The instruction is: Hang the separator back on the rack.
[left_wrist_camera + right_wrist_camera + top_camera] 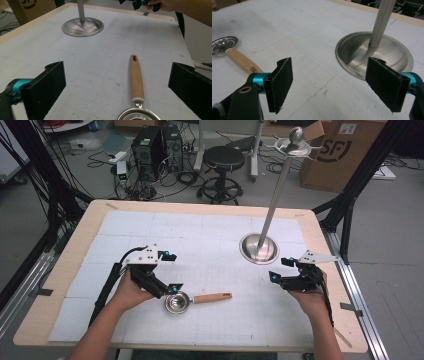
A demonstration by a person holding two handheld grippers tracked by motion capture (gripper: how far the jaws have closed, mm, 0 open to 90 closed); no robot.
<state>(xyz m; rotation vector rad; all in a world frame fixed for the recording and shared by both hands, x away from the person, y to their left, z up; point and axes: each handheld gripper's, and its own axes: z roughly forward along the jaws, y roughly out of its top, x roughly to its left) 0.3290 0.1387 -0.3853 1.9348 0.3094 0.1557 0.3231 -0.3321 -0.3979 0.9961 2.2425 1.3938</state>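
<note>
A small steel ladle [177, 303] with a wooden handle [212, 297] lies on the white mat, handle pointing right. My left gripper [171, 271] stands open just left of and above the bowl. In the left gripper view the handle [136, 77] runs away between the wide jaws without touching them, and the bowl's rim [137, 116] is at the bottom edge. My right gripper [280, 269] is open and empty at the right, close to the steel stand's round base [258, 248]. In the right gripper view that base [352, 50] lies just ahead and the ladle [223, 45] is far left.
The stand's pole [277, 185] leans up to a hooked top with a ball [295, 137]. The white gridded mat [200, 235] covers most of the wooden table [75, 240]. Beyond the table are a stool [222, 160], computer cases, cables and cardboard boxes.
</note>
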